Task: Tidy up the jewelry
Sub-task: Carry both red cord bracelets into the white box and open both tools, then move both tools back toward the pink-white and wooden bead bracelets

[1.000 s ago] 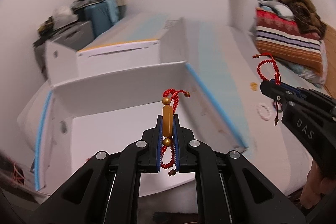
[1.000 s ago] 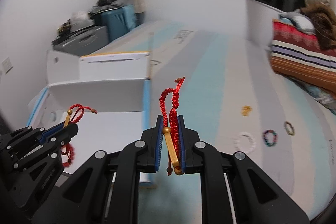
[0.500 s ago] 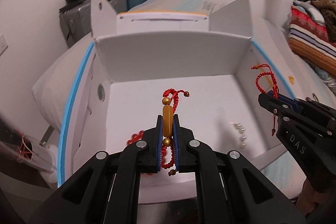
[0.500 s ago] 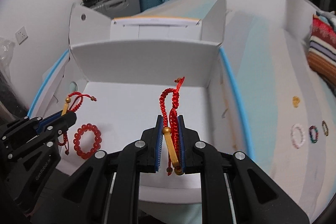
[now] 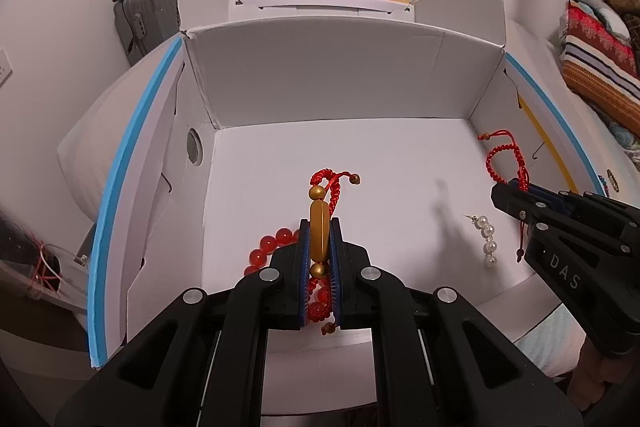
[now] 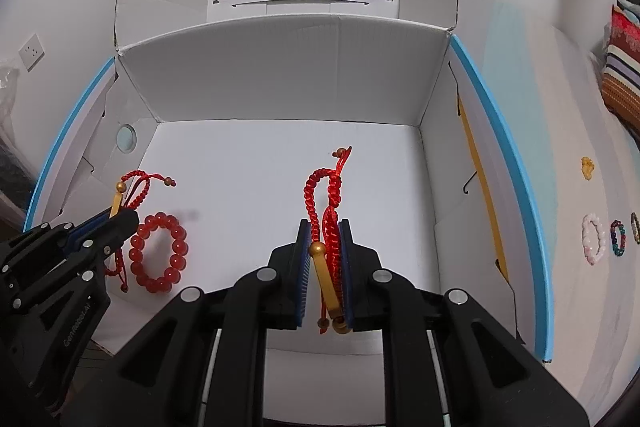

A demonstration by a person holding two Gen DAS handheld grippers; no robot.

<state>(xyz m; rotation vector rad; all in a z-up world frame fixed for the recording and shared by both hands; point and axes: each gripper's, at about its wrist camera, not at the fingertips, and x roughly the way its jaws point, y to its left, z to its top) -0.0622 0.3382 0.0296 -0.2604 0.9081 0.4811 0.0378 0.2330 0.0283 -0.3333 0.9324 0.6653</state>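
Your left gripper [image 5: 320,267] and right gripper [image 6: 325,267] each pinch a red cord bracelet [image 5: 320,223] above the box [image 5: 320,75]; loosen carelessly and cords may snag the pads.

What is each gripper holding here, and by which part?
The left gripper pinches a red cord bracelet by its gold bar. The right gripper pinches a second red cord bracelet by its braided cord and gold bar together.

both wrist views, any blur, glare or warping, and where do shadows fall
Left wrist view: sharp, no glare; fisheye bows the white box rims; a soft shadow lies on its floor beside the pearl earring. Right wrist view: equally sharp, corners vignetted black; a faint shadow sits right of the red bead bracelet.
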